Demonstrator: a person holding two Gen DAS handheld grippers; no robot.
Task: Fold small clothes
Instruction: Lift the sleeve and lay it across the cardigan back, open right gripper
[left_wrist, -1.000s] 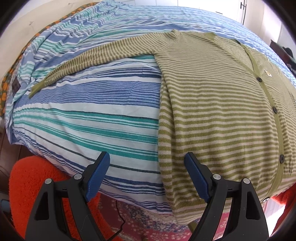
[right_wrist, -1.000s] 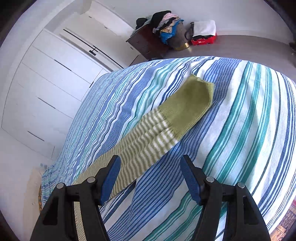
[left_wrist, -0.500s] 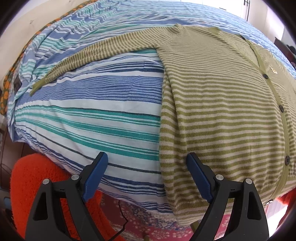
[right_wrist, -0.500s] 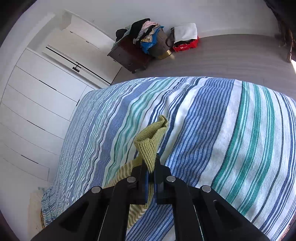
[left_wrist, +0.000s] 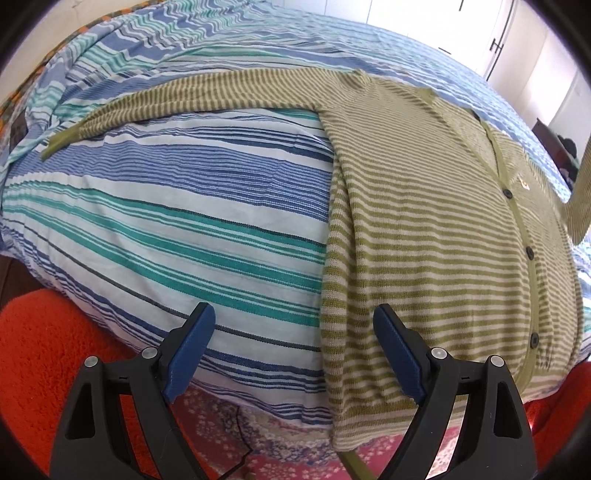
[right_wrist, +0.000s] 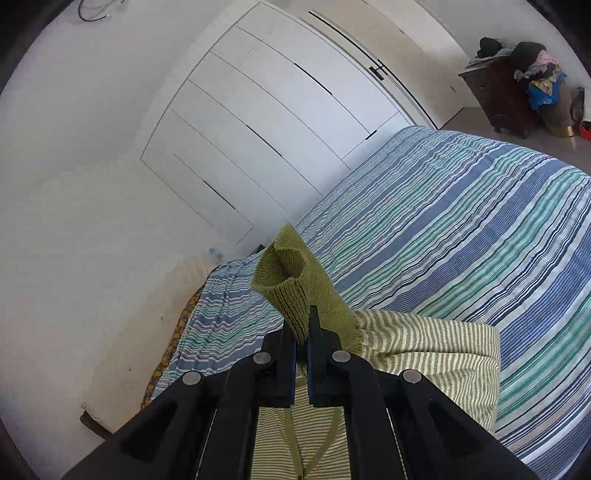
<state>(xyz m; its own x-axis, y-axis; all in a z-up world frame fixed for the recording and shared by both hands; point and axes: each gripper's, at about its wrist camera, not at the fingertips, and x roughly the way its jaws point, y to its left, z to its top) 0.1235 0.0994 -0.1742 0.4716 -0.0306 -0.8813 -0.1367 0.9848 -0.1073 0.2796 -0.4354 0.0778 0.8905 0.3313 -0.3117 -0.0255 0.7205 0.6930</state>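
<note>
Bed (left_wrist: 184, 206) fills both views, covered in a sheet striped blue, teal and white; white wardrobe (right_wrist: 266, 110) stands along the wall beyond it in the right wrist view; dark dresser (right_wrist: 495, 96) in the far corner with a heap of clothes (right_wrist: 532, 70) on top; orange rug (left_wrist: 40, 354) on the floor below the near bed edge.

Striped olive-and-cream cardigan (left_wrist: 424, 229) lies flat on the bed, buttoned front up, hem hanging slightly over the near edge; one sleeve (left_wrist: 192, 99) stretched out flat across the sheet toward the left of the left wrist view; the other sleeve (right_wrist: 428, 354) lifted off the bed and bunched, its striped length also hanging into the right margin of the left wrist view.

Left tongs (left_wrist: 295, 350) spread wide, nothing between the pads; they hover over the near side edge of the cardigan body, apparently clear of the cloth, though contact is hard to judge at this angle.

Right tongs (right_wrist: 303, 332) pressed together, pinching the plain olive cuff (right_wrist: 291, 280) of the lifted sleeve; cuff opening gapes upward above the tips.

Dark buttons (left_wrist: 530, 253) run down the placket.
</note>
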